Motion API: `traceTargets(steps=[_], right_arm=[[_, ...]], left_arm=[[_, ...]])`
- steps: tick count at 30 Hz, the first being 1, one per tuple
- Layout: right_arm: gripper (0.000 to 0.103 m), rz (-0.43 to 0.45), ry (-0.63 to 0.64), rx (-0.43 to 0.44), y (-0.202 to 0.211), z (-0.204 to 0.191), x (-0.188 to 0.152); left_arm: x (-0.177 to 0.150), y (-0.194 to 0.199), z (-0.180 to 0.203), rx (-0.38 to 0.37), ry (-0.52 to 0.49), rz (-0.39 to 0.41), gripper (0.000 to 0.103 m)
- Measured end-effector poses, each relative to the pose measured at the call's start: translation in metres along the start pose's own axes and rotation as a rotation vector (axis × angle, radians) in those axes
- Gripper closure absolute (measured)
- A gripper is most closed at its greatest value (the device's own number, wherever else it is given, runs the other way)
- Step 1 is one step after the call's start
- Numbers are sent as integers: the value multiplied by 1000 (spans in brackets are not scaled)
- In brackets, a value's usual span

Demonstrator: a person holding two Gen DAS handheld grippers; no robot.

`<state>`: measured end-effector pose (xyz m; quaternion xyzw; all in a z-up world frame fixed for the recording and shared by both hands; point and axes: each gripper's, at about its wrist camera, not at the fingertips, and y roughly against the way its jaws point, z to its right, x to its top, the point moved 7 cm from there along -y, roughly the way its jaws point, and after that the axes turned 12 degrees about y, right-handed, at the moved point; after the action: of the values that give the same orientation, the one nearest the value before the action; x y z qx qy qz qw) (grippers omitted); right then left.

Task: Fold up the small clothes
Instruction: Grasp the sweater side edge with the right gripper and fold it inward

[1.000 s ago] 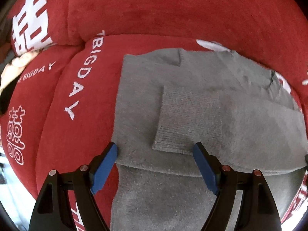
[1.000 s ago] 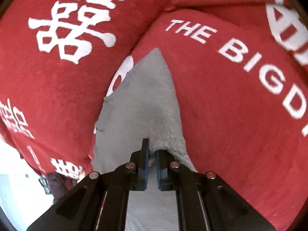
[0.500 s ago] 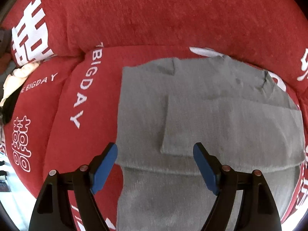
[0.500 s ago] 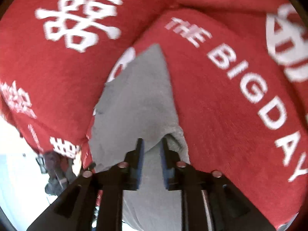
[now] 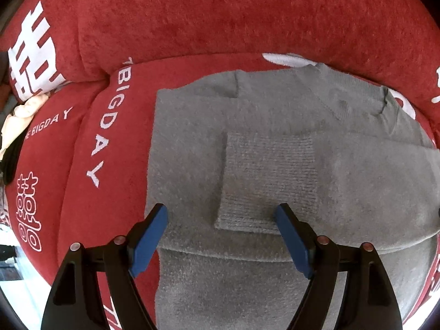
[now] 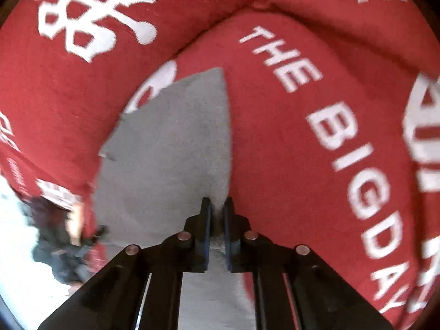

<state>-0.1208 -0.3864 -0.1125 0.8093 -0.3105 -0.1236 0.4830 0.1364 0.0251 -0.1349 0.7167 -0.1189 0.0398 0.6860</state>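
Item: grey sweater (image 5: pixel 247 165), lying flat on the red cushion (image 5: pixel 220 13) with white lettering, one sleeve (image 5: pixel 269 181) already folded across the chest, cuff towards me.

Left tongs (image 5: pixel 221 236): mine, held apart over the lower part of the sweater, cuff edge between the blue pads, nothing gripped.

Right tongs (image 6: pixel 217 220): together, clamped on the sweater's right edge, a pinch of grey knit caught between the pads.

Step in hand, as I judge it: carry the right side over onto the body. To do it well I keep the pinch firm, lift only enough to clear the pile, draw straight across so the fold line runs parallel to the left edge, and let the left tongs steady the sleeve so it does not drag.

Change from a second ago: my right tongs let go briefly and have re-clamped on the edge; their view has rolled, the lettering now running more steeply. The sweater lies much as it did under the left tongs.
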Motion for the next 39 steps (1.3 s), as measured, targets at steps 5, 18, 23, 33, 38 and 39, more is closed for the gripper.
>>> traceTargets(steps=[5, 18, 23, 33, 38, 39], right_arm=[[95, -4, 32, -40, 2, 2, -4], [91, -9, 93, 103, 19, -59, -48], [77, -9, -72, 145, -7, -48, -49], [95, 68, -294, 190, -6, -25, -43], [96, 43, -192, 145, 2, -28, -41], [96, 27, -181, 116, 0, -23, -44]], left_arm=[[0, 7, -7, -7, 8, -11, 21], [2, 13, 10, -276, -63, -99, 42], [-1, 6, 3, -299, -21, -135, 56], [1, 19, -4, -355, -3, -93, 88], [-11, 18, -9, -326, -55, -88, 88], [-15, 13, -9, -299, -71, -88, 88]])
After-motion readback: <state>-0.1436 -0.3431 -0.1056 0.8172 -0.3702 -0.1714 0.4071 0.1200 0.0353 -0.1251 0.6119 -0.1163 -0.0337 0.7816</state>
